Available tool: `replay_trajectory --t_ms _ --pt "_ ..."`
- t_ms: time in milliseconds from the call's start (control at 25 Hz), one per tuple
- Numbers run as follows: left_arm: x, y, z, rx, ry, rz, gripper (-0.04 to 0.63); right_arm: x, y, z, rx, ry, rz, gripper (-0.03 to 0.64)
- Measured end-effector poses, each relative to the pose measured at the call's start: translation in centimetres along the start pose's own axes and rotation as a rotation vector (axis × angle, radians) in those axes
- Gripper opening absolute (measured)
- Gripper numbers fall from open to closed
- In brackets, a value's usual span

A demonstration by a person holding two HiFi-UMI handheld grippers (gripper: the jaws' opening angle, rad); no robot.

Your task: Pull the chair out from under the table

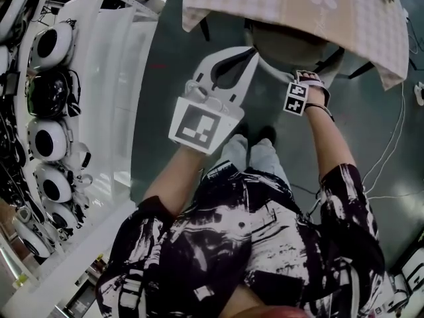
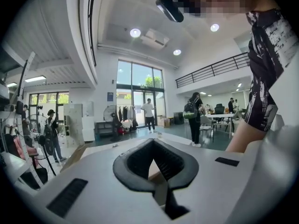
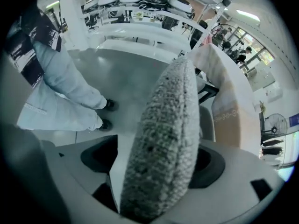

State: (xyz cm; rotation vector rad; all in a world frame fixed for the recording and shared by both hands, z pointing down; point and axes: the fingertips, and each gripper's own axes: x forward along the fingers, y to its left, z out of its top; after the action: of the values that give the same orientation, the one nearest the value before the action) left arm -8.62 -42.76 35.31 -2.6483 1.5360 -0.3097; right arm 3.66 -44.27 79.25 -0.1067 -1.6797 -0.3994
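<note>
The chair [image 1: 286,48] stands tucked under the table, which is covered by a checked cloth [image 1: 285,2]; only the top of its grey backrest shows past the cloth's edge. My right gripper [image 1: 306,78] points steeply down onto that top edge. In the right gripper view the grey woven backrest [image 3: 168,120] fills the space between the jaws of my right gripper [image 3: 156,160], and they close on it. My left gripper [image 1: 235,50] hovers left of the chair, apart from it, with its tips together and nothing in it. The left gripper [image 2: 152,143] faces out into the hall.
A white rack [image 1: 126,111] with several round black-and-white devices [image 1: 50,138] runs along the left. Cables [image 1: 391,164] trail over the grey floor at the right. The person's shoes [image 1: 255,134] stand just behind the chair. Some people [image 2: 195,118] walk far off in the hall.
</note>
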Motion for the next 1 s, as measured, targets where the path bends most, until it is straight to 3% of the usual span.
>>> replay_trajectory --t_ms 120,160,680,1000 --pt "0.6 -0.4 0.2 0.008 0.002 -0.015 0.002 0.0 -0.6 -0.2 0.014 -0.003 -0.068 0.210" --pt "0.7 -0.4 0.3 0.006 -0.001 -0.016 0.002 0.0 -0.8 -0.4 0.011 0.003 -0.083 0.186" --pt "0.7 0.2 -0.4 -0.017 0.001 -0.013 0.002 -0.2 -1.0 -0.3 0.009 0.019 -0.123 0.074" --pt "0.1 0.0 0.1 -0.032 -0.015 -0.020 0.002 -0.4 0.3 0.1 0.047 0.023 -0.122 0.063"
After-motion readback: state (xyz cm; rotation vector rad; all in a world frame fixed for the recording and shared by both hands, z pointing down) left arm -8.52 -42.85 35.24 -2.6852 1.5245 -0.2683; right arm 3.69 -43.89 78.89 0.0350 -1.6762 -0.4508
